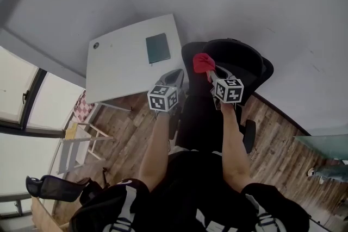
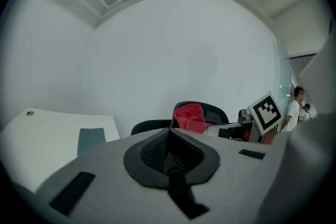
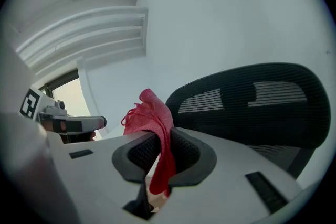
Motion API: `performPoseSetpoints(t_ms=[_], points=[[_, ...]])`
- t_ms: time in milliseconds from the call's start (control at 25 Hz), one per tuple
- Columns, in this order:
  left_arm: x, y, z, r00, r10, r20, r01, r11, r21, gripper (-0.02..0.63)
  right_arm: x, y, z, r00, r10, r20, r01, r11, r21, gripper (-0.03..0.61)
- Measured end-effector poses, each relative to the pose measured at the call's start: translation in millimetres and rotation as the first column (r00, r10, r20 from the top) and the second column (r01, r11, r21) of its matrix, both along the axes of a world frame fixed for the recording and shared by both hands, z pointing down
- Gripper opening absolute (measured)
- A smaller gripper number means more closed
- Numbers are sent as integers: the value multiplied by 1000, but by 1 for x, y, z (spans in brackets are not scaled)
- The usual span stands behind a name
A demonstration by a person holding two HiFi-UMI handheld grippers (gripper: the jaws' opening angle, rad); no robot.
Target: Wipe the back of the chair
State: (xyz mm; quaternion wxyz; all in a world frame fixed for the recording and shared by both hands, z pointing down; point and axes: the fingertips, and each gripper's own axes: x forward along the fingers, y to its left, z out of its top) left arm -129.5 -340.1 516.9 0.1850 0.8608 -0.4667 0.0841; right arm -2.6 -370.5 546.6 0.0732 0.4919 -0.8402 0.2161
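Note:
A black mesh-backed office chair (image 1: 239, 65) stands beside the white desk, seen from above in the head view. Its backrest (image 3: 252, 102) fills the right of the right gripper view. My right gripper (image 3: 161, 147) is shut on a red cloth (image 3: 152, 115), which it holds just left of the backrest's top edge. The cloth (image 1: 203, 63) shows red over the chair's back in the head view. My left gripper (image 2: 168, 152) is shut with nothing in it and hangs left of the chair (image 2: 202, 113), level with the right gripper (image 1: 215, 77).
A white desk (image 1: 128, 60) with a dark green notebook (image 1: 157, 48) stands left of the chair. A white wall runs behind both. A folding rack (image 1: 76, 141) and a black bag (image 1: 51, 187) sit on the wooden floor at lower left. People stand far off (image 2: 295, 107).

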Motion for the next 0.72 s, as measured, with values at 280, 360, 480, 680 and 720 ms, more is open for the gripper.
performPoseSetpoints(t_ms=[280, 360, 480, 680, 720], points=[[-56, -11, 19, 1000, -29, 13, 29, 999, -32, 25, -53, -14, 32, 1000, 25, -5, -25, 999, -47, 71], [-66, -15, 26, 1000, -26, 12, 27, 999, -44, 25, -63, -17, 43, 999, 48, -3, -48, 997, -59, 71], [-75, -21, 42, 1000, -15, 1, 15, 998, -60, 25, -71, -24, 63, 993, 118, -10, -118, 990, -75, 69], [-76, -25, 76, 999, 15, -29, -18, 997, -80, 25, -75, -36, 100, 967, 249, -54, -253, 963, -93, 67], [-77, -25, 83, 999, 25, -32, -28, 996, -85, 25, -77, -39, 106, 962, 267, -55, -271, 958, -98, 67]])
